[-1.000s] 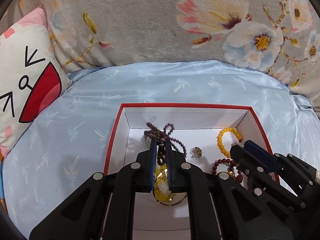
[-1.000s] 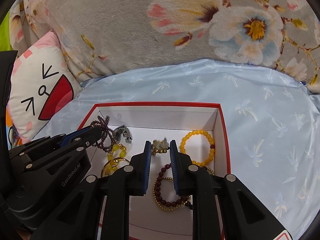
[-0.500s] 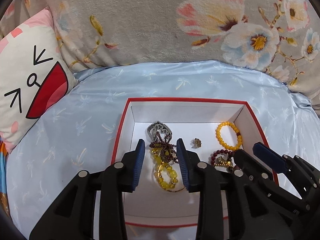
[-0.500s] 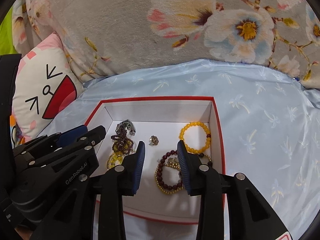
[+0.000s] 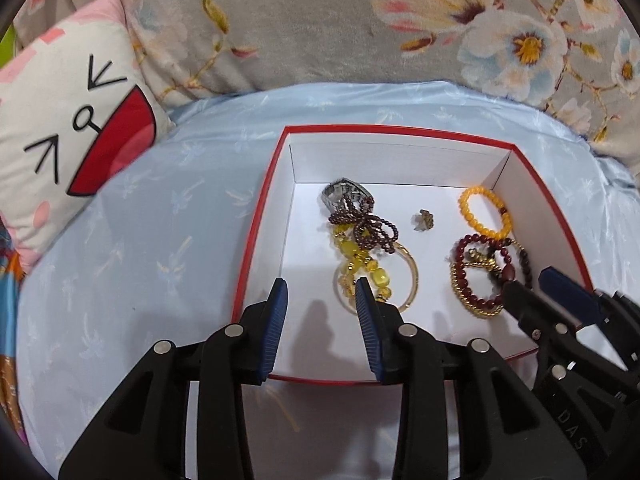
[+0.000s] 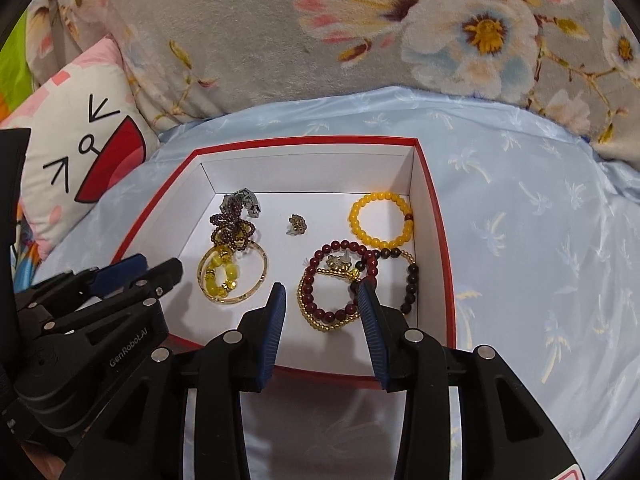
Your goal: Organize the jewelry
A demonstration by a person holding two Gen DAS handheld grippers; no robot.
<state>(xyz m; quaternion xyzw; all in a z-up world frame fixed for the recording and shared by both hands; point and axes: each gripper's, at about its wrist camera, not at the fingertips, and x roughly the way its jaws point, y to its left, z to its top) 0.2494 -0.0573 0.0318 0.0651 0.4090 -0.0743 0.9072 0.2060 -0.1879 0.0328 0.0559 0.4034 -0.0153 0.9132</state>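
Left gripper [image 5: 320,292]: held open and empty, above the box's near edge.
Right gripper [image 6: 322,296]: held open and empty, over the red beads [image 6: 340,280].
Box [image 5: 260,216]: jewelry is kept inside; bangle [image 5: 376,276] at 6 o'clock, charm [image 5: 424,220] centre, yellow bracelet [image 5: 484,212] at 2 o'clock.
Handling: beads are judged light, limp and slippery; a strand is best pinched crosswise.
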